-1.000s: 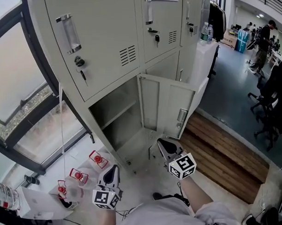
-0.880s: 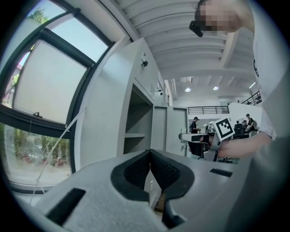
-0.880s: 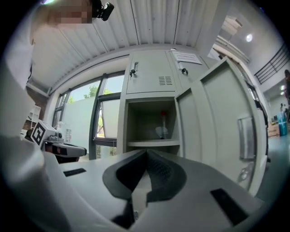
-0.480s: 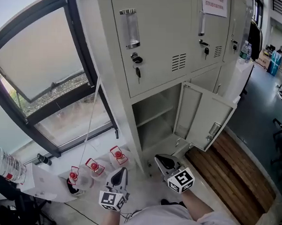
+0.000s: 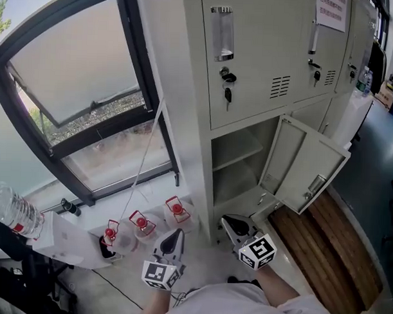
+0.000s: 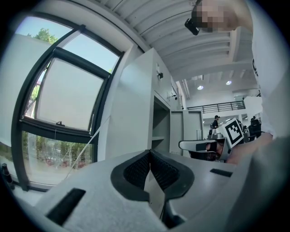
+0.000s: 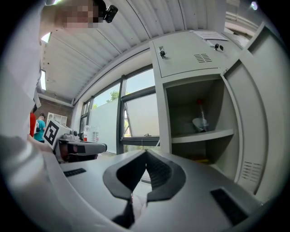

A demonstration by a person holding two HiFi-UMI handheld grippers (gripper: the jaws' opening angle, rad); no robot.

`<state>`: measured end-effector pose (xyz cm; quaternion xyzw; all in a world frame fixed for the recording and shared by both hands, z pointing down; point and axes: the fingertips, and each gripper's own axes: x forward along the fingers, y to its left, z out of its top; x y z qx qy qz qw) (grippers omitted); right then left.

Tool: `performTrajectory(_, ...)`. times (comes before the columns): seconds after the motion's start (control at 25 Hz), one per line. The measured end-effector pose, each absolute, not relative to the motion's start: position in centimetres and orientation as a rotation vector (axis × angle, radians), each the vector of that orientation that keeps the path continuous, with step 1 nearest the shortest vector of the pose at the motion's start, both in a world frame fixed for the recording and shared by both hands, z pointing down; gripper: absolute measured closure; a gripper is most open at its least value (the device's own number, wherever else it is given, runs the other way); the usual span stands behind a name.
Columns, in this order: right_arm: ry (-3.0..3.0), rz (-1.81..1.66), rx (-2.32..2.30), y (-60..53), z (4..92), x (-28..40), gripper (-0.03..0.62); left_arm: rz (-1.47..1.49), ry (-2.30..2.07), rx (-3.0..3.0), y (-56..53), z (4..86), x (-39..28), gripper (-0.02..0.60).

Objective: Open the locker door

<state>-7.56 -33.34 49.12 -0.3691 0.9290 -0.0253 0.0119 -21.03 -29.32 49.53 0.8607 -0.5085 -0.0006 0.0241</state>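
The locker door (image 5: 305, 166) is seen standing wide open. The left gripper (image 5: 176, 234) and right gripper (image 5: 228, 220) are held pressed together and empty, well clear of its free edge.

The left gripper (image 5: 176, 232) and right gripper (image 5: 226, 218) are grey and beak-shaped, with black ribbed pads (image 6: 136, 170) and white cubes (image 5: 258, 250) bearing black square markers. Pale grey shirt (image 5: 230, 305).

Locker door (image 5: 307, 168) stands right of the lower compartment (image 5: 229, 180); shelf (image 5: 238, 154) inside it. Window (image 5: 77, 78) left of lockers. Bottles (image 5: 141, 223) on floor beneath window, left of left gripper (image 5: 176, 234); right gripper (image 5: 228, 220) before compartment.
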Motion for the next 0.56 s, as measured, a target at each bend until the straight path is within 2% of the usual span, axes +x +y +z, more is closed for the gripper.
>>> performTrajectory(0.56, 2.902, -0.066, -1.161, -33.30, 48.99, -7.46, 0.581, -0.012, -1.563, 2.674, -29.59, 49.22, -21.00, 0.574)
